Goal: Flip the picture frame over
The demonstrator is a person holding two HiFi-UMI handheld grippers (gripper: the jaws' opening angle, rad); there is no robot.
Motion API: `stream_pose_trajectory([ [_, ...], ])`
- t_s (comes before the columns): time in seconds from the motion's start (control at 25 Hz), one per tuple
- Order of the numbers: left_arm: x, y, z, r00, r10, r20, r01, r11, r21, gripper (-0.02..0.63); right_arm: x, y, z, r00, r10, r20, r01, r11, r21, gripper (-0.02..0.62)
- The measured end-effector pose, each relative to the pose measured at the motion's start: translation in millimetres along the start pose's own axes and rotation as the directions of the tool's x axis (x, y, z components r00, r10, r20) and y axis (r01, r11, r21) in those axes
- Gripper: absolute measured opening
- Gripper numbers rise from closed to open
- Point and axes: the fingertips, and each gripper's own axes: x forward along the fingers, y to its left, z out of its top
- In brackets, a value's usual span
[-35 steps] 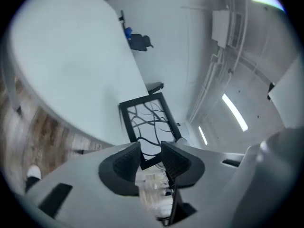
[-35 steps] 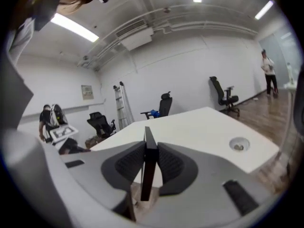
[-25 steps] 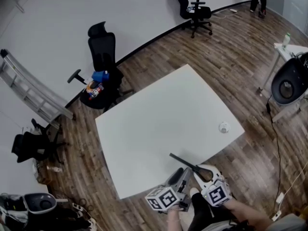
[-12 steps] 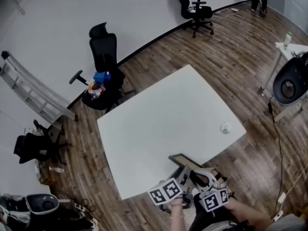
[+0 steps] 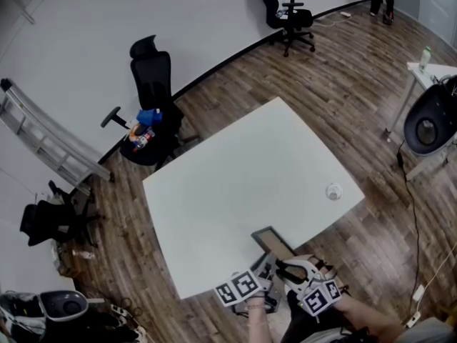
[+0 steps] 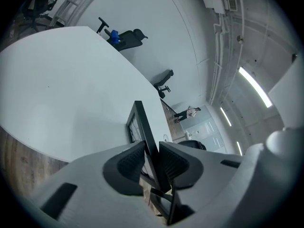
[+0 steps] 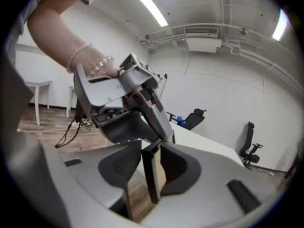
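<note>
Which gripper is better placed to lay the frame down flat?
Probably left. The left gripper has just been closing and clamps the edge of the frame; the right gripper has just been opening, with the frame loose between its jaws.

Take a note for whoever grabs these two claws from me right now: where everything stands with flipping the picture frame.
Left claw: has just been closing and is now clamped on the edge of the dark rectangular picture frame.
Right claw: has just been opening. The frame's edge sits between its jaws with a gap on one side.
Frame: held tilted at the near edge of the white table, not lying flat.
Done: frame lifted, partway through the turn.
Left: finish the flip, lay it flat, let go.
</note>
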Motion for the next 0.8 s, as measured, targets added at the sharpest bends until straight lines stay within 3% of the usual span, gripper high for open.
stream_pose_trajectory([
  [0.08, 0, 6, -1, 1.000, 0.000, 0.001, 0.000, 1.000, -0.009, 0.091, -6, -1, 5, 0.999, 0.015, 0.035, -0.017, 0.998, 0.057, 0.133],
  [0.16, -3, 12, -1, 1.000, 0.008, -0.003, -0.008, 1.000, -0.004, 0.084, -15, -17, 2, 0.999, -0.036, 0.034, 0.030, 0.986, 0.161, 0.133],
  [0.24, -6, 18, -1, 1.000, 0.012, -0.012, -0.012, 1.000, 0.002, 0.080, -23, -42, -18, 0.992, -0.129, -0.006, 0.124, 0.939, 0.320, 0.133],
  [0.32, -10, 27, -3, 0.999, 0.030, -0.023, -0.029, 0.999, 0.021, 0.077, -25, -58, -49, 0.983, -0.156, -0.099, 0.184, 0.884, 0.430, 0.133],
  [0.4, -12, 37, -9, 0.997, 0.057, -0.044, -0.054, 0.997, 0.059, 0.071, -24, -58, -76, 0.973, -0.121, -0.196, 0.197, 0.879, 0.435, 0.133],
  [0.52, -11, 48, -14, 0.995, 0.064, -0.070, -0.058, 0.995, 0.078, 0.066, -16, -50, -96, 0.963, -0.051, -0.264, 0.164, 0.889, 0.427, 0.133],
  [0.8, -3, 61, -10, 0.990, 0.097, -0.098, -0.087, 0.991, 0.100, 0.064, 17, -43, -109, 0.949, 0.070, -0.308, 0.117, 0.826, 0.551, 0.135],
])
